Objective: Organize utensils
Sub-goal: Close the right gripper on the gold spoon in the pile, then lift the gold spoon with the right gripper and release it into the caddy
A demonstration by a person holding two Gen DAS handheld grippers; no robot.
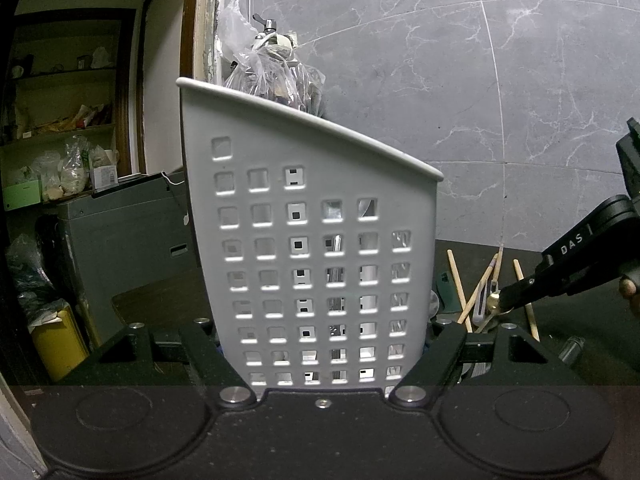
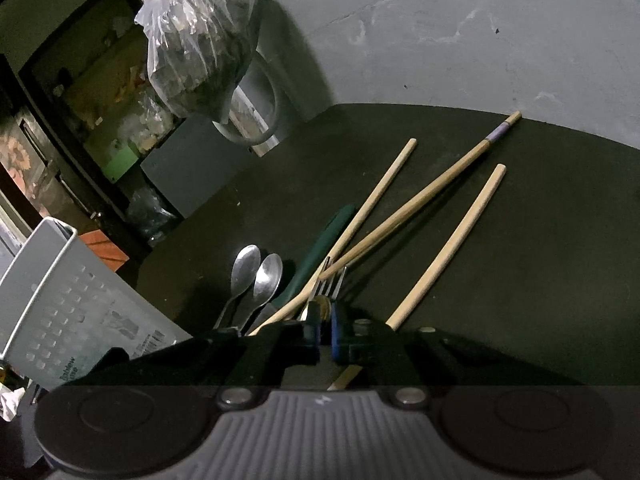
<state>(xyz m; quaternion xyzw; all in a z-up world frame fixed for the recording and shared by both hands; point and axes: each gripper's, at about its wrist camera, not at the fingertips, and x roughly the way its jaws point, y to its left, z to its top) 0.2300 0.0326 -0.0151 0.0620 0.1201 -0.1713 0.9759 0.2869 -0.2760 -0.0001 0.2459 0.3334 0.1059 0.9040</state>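
My left gripper (image 1: 322,340) is shut on the base of a white perforated utensil caddy (image 1: 304,220), which stands upright and fills the left wrist view. Inside it, metal shows through the holes. My right gripper (image 2: 326,320) is shut on a small gold-coloured utensil (image 2: 319,307) in a pile on the dark table (image 2: 520,280). The pile holds a silver fork (image 2: 333,280), two silver spoons (image 2: 256,272), a green-handled piece (image 2: 320,244) and three wooden chopsticks (image 2: 440,184). The right gripper (image 1: 502,302) also shows at the right of the caddy.
A grey marble wall (image 1: 480,80) closes the back. A clear plastic bag (image 2: 192,40) hangs above the table's left corner, near a tap. Cluttered shelves (image 1: 60,120) and a grey box (image 1: 120,232) stand at the left. The caddy (image 2: 60,300) sits left of the pile.
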